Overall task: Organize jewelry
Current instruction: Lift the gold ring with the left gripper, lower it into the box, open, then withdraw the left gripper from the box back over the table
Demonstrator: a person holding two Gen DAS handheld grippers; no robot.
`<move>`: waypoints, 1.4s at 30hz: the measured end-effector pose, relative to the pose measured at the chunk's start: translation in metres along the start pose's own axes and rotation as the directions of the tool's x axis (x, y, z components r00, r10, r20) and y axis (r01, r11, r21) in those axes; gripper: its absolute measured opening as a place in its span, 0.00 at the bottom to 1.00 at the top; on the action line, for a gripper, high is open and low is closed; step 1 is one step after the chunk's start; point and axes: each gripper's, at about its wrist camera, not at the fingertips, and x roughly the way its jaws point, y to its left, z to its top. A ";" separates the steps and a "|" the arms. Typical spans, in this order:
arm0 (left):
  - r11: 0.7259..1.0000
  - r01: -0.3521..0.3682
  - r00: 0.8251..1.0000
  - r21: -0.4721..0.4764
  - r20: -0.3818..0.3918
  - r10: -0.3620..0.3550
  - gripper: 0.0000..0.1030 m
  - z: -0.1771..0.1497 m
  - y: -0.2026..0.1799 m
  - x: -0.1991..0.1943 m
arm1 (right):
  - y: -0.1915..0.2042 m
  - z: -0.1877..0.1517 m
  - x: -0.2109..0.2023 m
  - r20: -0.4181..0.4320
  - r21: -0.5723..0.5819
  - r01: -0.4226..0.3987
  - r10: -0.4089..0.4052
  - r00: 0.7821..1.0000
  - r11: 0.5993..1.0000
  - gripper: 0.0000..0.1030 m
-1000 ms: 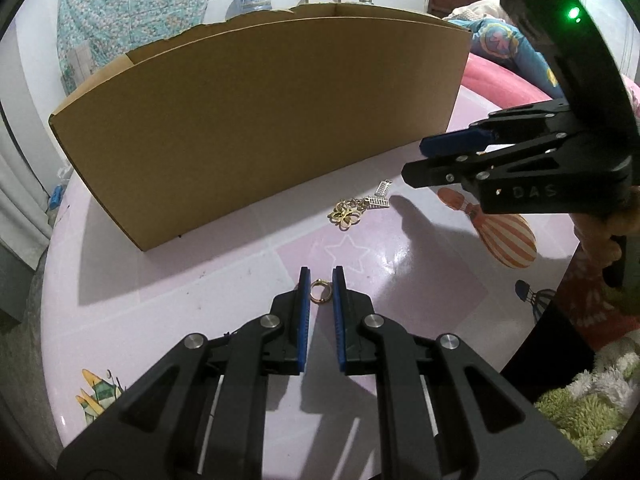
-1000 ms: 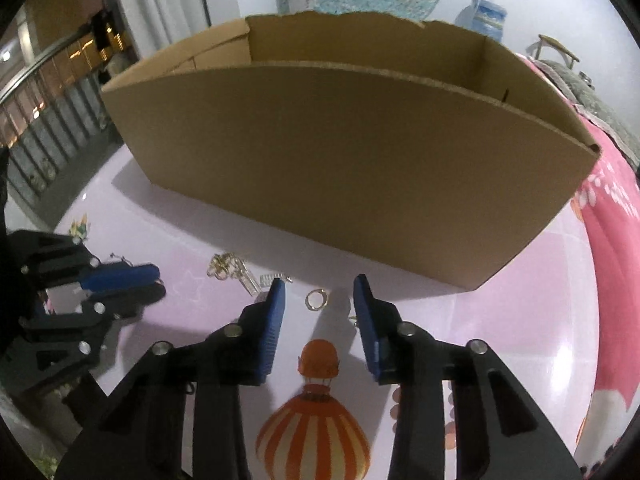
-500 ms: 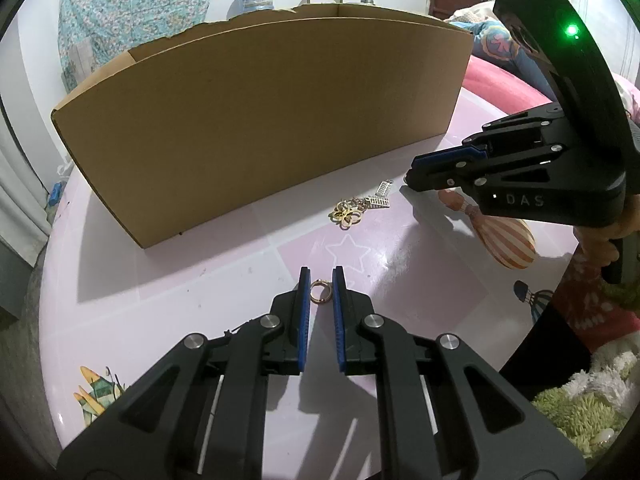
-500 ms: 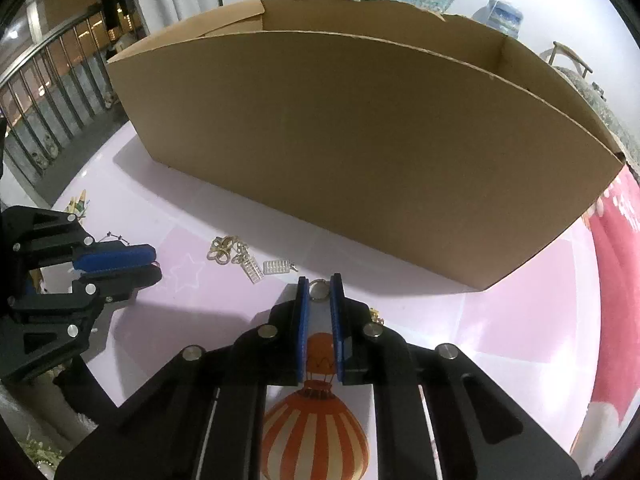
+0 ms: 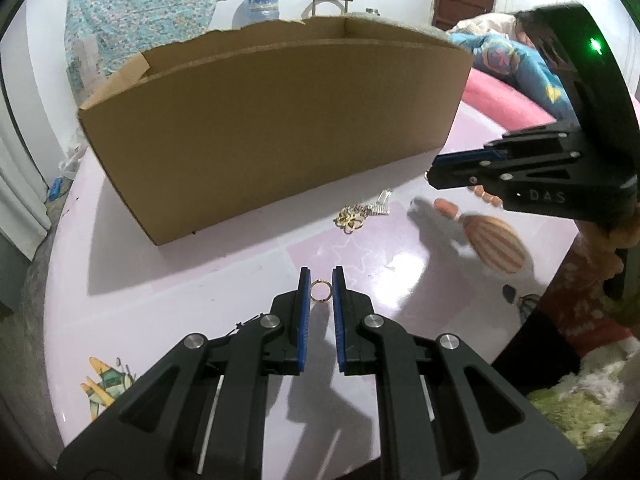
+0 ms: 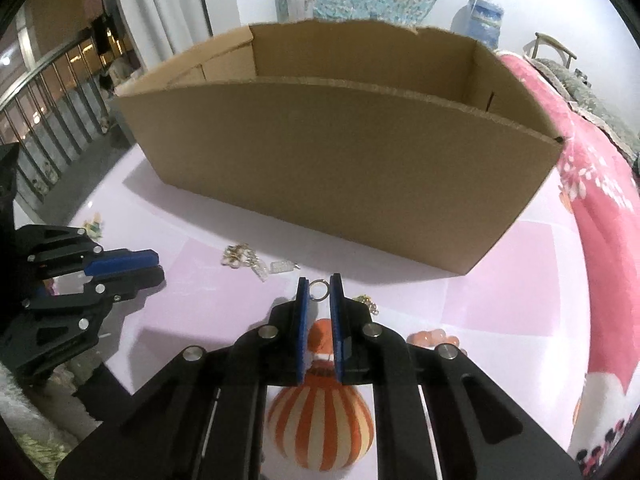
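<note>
- Left claw (image 5: 321, 280) pinches a small gold ring (image 5: 321, 291) between its blue pads, near the tips, above the pink desk (image 5: 208, 280).
- Right claw (image 6: 319, 285) pinches a second ring (image 6: 319, 289) the same way; its jaws have just been closing, and the pads now sit against the ring's sides.
- Right-claw ring looks silvery-gold and stands upright between the pad tips.
- Open cardboard box (image 6: 340, 168) stands on the desk beyond both claws, well apart from either ring; nothing visible inside from these angles.
- Loose jewelry pile (image 5: 352, 218) lies on the desk just before the box: gold flower-like pieces with a couple of silver charms (image 5: 380, 204) beside them.
- In the right view the same pile (image 6: 240, 256) lies left of the claw, between the two claws.
- One more small gold piece (image 6: 366, 302) lies just right of the right claw's tip; too small to identify.
- Desk carries printed balloon pictures; an orange striped one (image 6: 320, 428) sits under the right claw.
- A pink blanket (image 6: 600, 240) lies at the desk's right edge.
- A hand (image 5: 616, 236) shows under the right claw in the left view.
</note>
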 end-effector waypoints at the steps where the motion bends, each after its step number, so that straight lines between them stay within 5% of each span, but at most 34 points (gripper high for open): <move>1: 1.000 0.001 1.000 -0.004 0.007 -0.001 0.10 0.000 0.001 -0.004 | 0.000 0.000 -0.004 0.008 0.000 0.000 0.000 1.000 1.000 0.10; 6: 1.000 0.011 0.993 0.005 0.113 -0.011 0.10 0.018 0.002 -0.044 | 0.006 0.018 -0.046 0.105 -0.002 -0.020 0.020 0.994 1.000 0.10; 10: 0.999 0.030 0.967 0.044 0.250 -0.041 0.10 0.059 0.006 -0.080 | 0.008 0.049 -0.089 0.246 -0.048 -0.044 0.054 0.968 0.998 0.10; 14: 0.996 0.054 0.952 0.064 0.297 -0.071 0.10 0.105 0.012 -0.077 | -0.002 0.093 -0.094 0.282 -0.077 -0.081 0.100 0.954 0.994 0.10; 19: 0.987 0.128 0.990 -0.096 0.074 -0.121 0.10 0.165 0.037 -0.005 | -0.031 0.142 -0.036 0.100 0.007 -0.177 0.176 0.979 0.984 0.10; 22: 0.962 0.195 0.979 -0.193 -0.029 -0.204 0.10 0.186 0.049 0.037 | -0.046 0.162 0.009 -0.039 0.087 -0.196 0.200 0.979 0.977 0.10; 28: 0.935 0.160 0.958 -0.316 -0.178 -0.224 0.10 0.197 0.065 0.092 | -0.065 0.172 0.065 -0.196 0.176 -0.144 0.178 0.964 0.974 0.11; 42: 0.908 0.132 0.964 -0.398 -0.163 -0.211 0.11 0.192 0.086 0.097 | -0.079 0.176 0.067 -0.160 0.191 -0.127 0.159 0.974 0.973 0.15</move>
